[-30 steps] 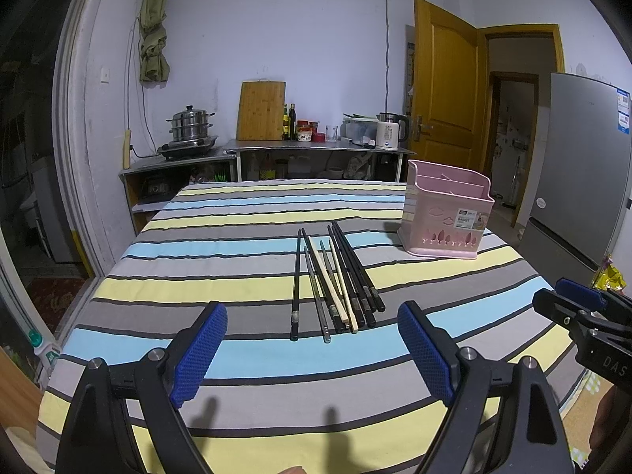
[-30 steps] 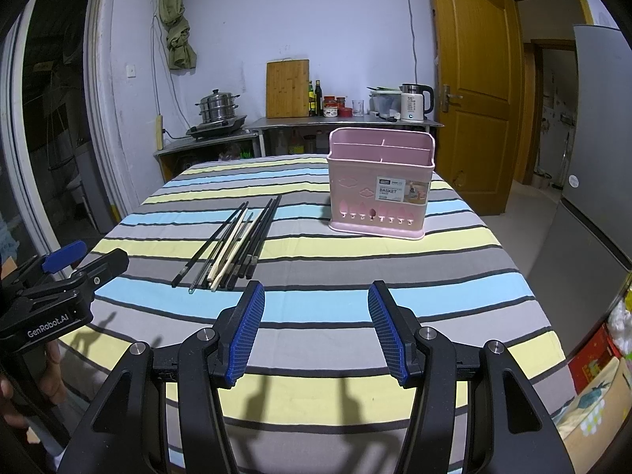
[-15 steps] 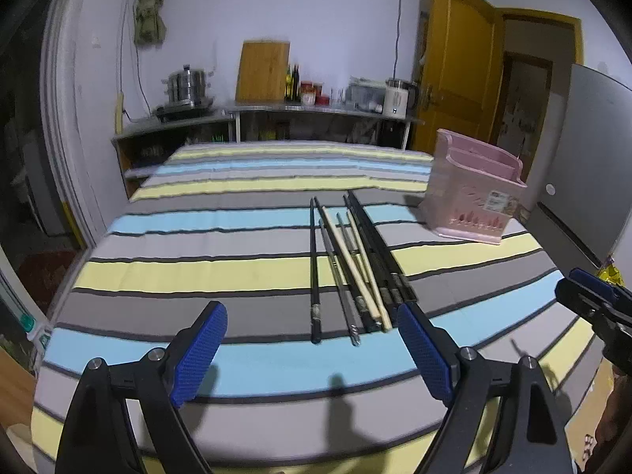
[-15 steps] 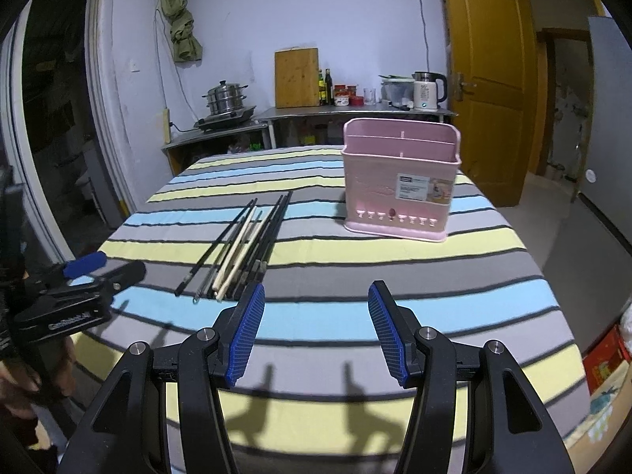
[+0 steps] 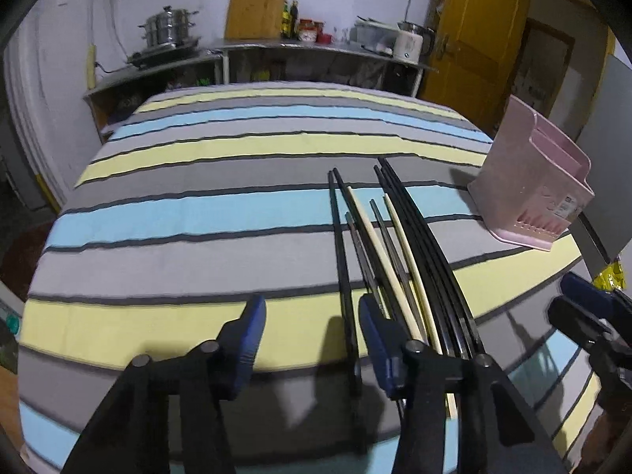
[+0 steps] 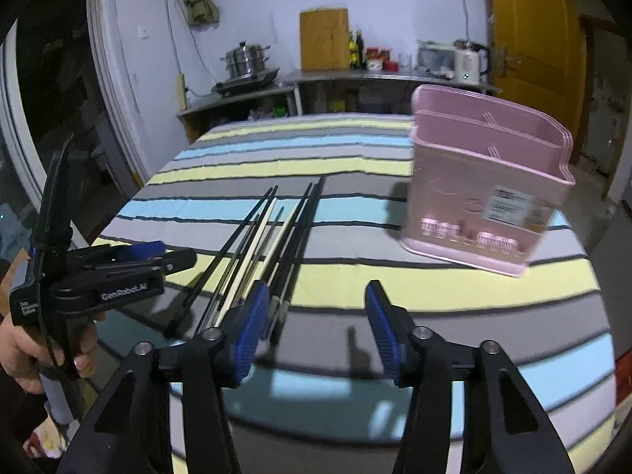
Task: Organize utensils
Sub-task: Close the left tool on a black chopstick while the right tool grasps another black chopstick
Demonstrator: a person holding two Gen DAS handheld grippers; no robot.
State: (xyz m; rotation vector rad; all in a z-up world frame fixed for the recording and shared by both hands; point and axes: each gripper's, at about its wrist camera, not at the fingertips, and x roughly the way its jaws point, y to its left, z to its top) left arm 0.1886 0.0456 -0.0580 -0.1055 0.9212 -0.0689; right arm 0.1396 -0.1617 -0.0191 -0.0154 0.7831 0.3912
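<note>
Several chopsticks [image 5: 399, 245], black, cream and metal, lie side by side on the striped tablecloth [image 5: 197, 213]; they also show in the right wrist view [image 6: 272, 245]. A pink utensil holder [image 5: 533, 193] stands at the right, also seen in the right wrist view [image 6: 486, 193]. My left gripper [image 5: 312, 328] is open and empty, low over the near ends of the chopsticks, with the leftmost black one between its fingers. My right gripper [image 6: 316, 316] is open and empty, just right of the chopsticks' near ends. The left gripper also shows in the right wrist view [image 6: 158, 256].
A counter [image 5: 316, 47] with pots, a cutting board, bottles and a kettle stands behind the table. A yellow door [image 5: 474, 39] is at the back right. The table edge runs close under both grippers.
Both grippers have moved forward and down toward the chopsticks. The left gripper's fingers have narrowed and now straddle the leftmost black chopstick. The right gripper has moved closer to the holder.
</note>
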